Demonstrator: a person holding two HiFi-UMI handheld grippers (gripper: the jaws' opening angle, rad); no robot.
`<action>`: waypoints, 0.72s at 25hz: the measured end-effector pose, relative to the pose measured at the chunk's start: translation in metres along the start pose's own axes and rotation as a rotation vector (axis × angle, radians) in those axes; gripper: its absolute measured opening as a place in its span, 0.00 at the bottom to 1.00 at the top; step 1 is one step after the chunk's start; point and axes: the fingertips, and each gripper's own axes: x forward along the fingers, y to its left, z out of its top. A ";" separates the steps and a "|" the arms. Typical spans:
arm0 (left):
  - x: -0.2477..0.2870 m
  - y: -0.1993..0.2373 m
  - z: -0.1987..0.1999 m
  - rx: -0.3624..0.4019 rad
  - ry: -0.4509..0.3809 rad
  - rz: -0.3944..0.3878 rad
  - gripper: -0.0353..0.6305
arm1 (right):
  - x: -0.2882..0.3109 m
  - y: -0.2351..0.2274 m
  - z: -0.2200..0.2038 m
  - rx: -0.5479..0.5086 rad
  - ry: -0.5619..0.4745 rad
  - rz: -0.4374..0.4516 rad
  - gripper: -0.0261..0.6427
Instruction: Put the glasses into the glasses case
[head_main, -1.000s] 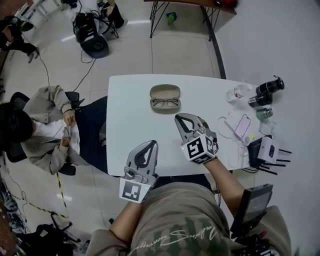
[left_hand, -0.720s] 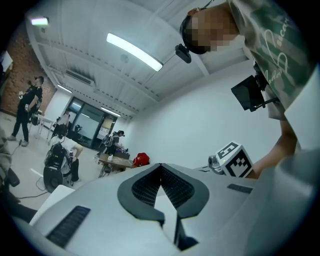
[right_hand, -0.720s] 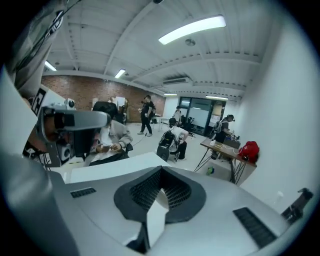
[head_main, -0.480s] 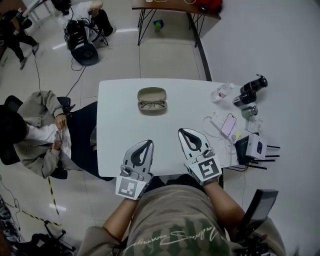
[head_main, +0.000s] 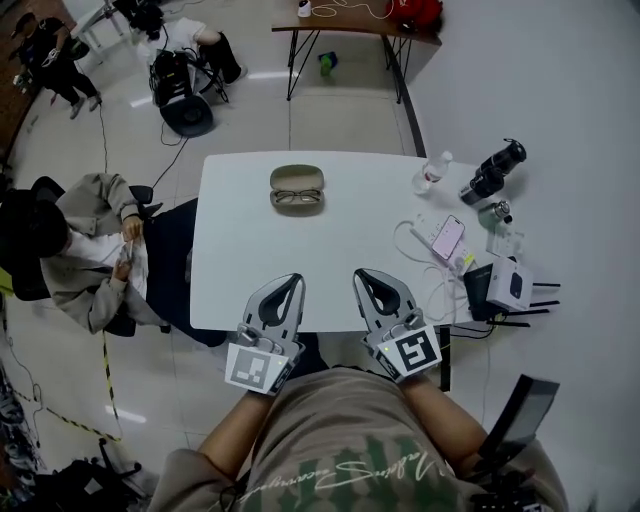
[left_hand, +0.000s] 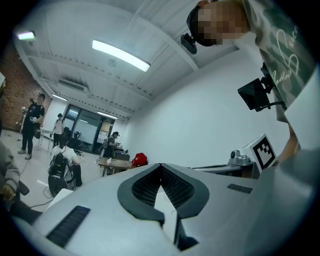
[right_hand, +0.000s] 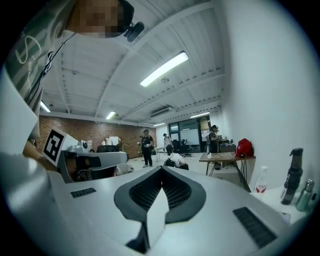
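Note:
An olive glasses case (head_main: 297, 188) lies open at the far middle of the white table (head_main: 240, 260). The dark-framed glasses (head_main: 297, 198) rest in its near half, and the lid is folded back. Both grippers hover side by side at the table's near edge, well short of the case. My left gripper (head_main: 293, 281) is shut with nothing in it, and its jaws meet at the tip (left_hand: 161, 165). My right gripper (head_main: 361, 275) is also shut and empty, its jaws closed together (right_hand: 161, 169). Neither gripper view shows the case or the glasses.
On the table's right side lie a phone (head_main: 447, 238), white cables (head_main: 420, 232), a water bottle (head_main: 431, 171), a black cylinder (head_main: 492, 172) and a black-and-white box (head_main: 509, 284). A person sits at the table's left (head_main: 75, 245). A brown table (head_main: 350, 15) stands further back.
My right gripper has drawn back from the middle of the table to its near edge, beside the left one. The left gripper has hardly moved. The case and glasses lie as before.

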 end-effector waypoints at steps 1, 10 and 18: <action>-0.003 -0.011 0.001 0.004 -0.006 0.006 0.06 | -0.011 0.002 -0.001 0.016 -0.007 0.006 0.06; -0.056 -0.109 -0.027 0.047 0.012 0.059 0.06 | -0.101 0.029 -0.011 -0.026 -0.005 0.058 0.06; -0.120 -0.145 -0.044 0.083 0.013 0.166 0.06 | -0.180 0.047 -0.052 0.026 0.008 0.086 0.06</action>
